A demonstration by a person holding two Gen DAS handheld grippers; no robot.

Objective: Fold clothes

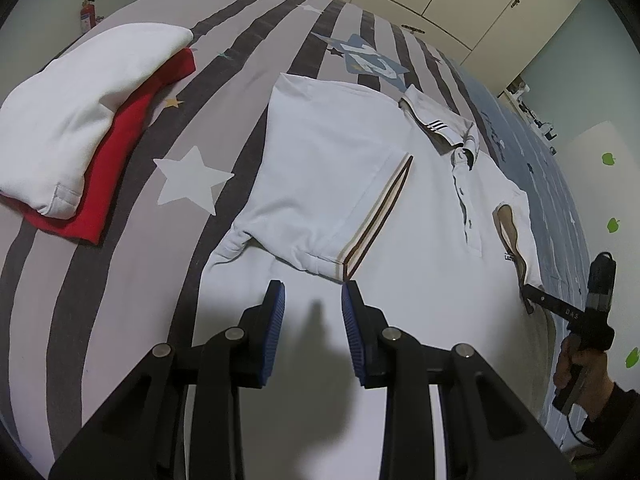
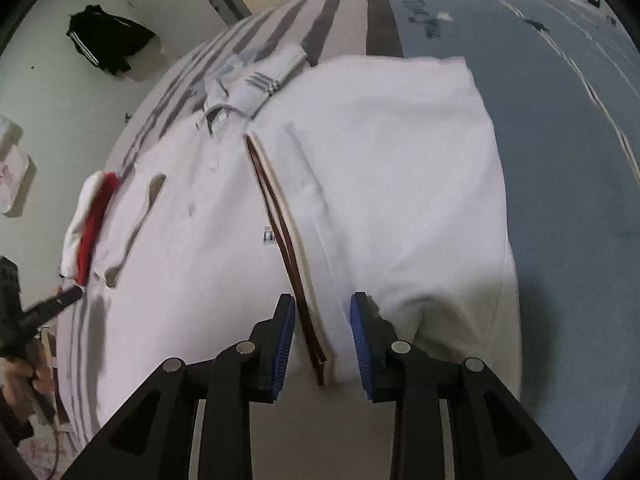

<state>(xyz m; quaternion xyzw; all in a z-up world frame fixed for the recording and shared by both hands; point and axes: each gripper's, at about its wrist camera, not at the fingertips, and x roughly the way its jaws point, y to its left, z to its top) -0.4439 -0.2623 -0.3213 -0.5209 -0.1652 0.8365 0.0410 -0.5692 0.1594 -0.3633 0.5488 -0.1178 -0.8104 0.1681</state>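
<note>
On a striped star-print bedspread point(image 1: 132, 264), a white polo shirt point(image 1: 420, 288) lies mid-frame with one sleeve folded in, while the left gripper point(image 1: 313, 292) and right gripper point(image 2: 322, 306) hover, jaws narrowly parted, gripping nothing.

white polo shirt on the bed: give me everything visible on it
The white polo shirt lies flat, front up, on the striped bedspread. It looks like soft knit cotton, with a collar bearing dark stripes, a buttoned placket and a small dark chest logo. Both short sleeves, cuffs trimmed in brown and cream, are folded inward over the chest. The left gripper hovers open above the lower body; the right gripper straddles the right cuff, jaws apart.
</note>
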